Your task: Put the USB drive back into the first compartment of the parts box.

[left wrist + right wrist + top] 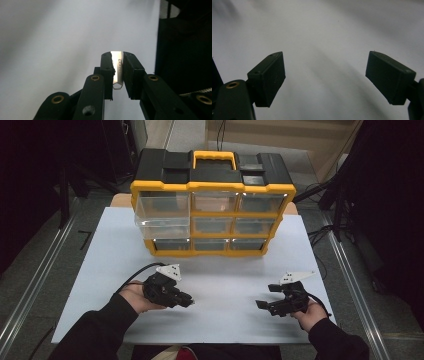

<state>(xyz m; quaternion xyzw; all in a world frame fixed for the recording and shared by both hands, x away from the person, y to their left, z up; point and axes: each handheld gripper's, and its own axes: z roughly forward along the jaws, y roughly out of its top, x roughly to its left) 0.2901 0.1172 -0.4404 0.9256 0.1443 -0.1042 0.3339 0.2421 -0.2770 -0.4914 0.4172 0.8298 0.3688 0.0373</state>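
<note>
Left tongs (117,72) clamped on thin silvery metal bit (117,72); right tongs (325,80) wide, empty. Yellow-black drawer organiser (212,215) well ahead on white bench (225,280). Advise firm grip, level carry.

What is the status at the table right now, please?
Left gripper shut on a small flat metal piece, above the white tabletop. Right gripper open, empty. Yellow-and-black drawer organizer beyond, large left drawer pulled out. Nothing in the way.
</note>
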